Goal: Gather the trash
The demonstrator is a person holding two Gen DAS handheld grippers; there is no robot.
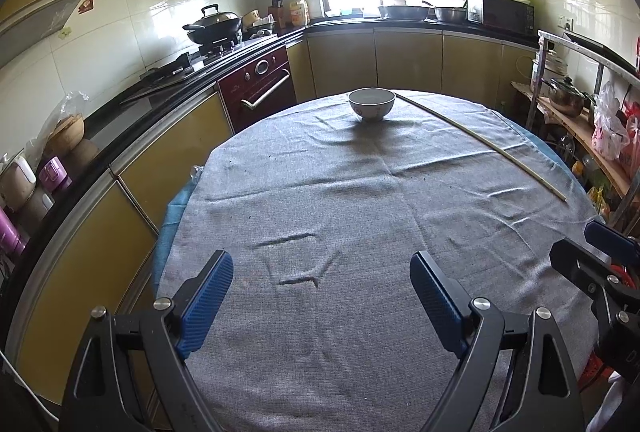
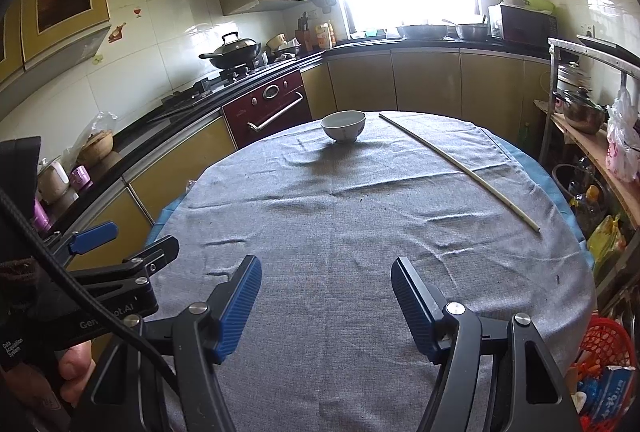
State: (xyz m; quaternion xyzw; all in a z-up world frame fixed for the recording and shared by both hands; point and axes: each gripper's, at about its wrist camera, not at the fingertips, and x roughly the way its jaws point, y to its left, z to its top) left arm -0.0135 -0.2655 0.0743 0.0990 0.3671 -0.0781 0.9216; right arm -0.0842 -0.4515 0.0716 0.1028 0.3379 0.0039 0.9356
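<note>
We start from the table [image 1: 360, 192], round and covered by a grey cloth [image 2: 340, 232] with creases running across it, standing in a kitchen with counters on the far side. On it, well away from us, lie a long pale stick [image 1: 480, 140] running diagonally along the right side and a white bowl [image 1: 371, 104] near the far edge; a few dark specks [image 2: 362, 199] dot the middle of the cloth. We judge the stick the likeliest trash, though the specks may count too and are too small to identify. A red basket [image 2: 608, 348] low on the right, beside the table, looks like the place for rubbish. Both tools hover over the near edge, empty: the left gripper [image 1: 322, 286] has its fingers spread wide, the right gripper [image 2: 326, 290] spread somewhat less, nothing between either pair. To do this well, we should reach with the right gripper, line the fingers across the stick near its close end, and press low so the thin rod does not slip on the cloth.
</note>
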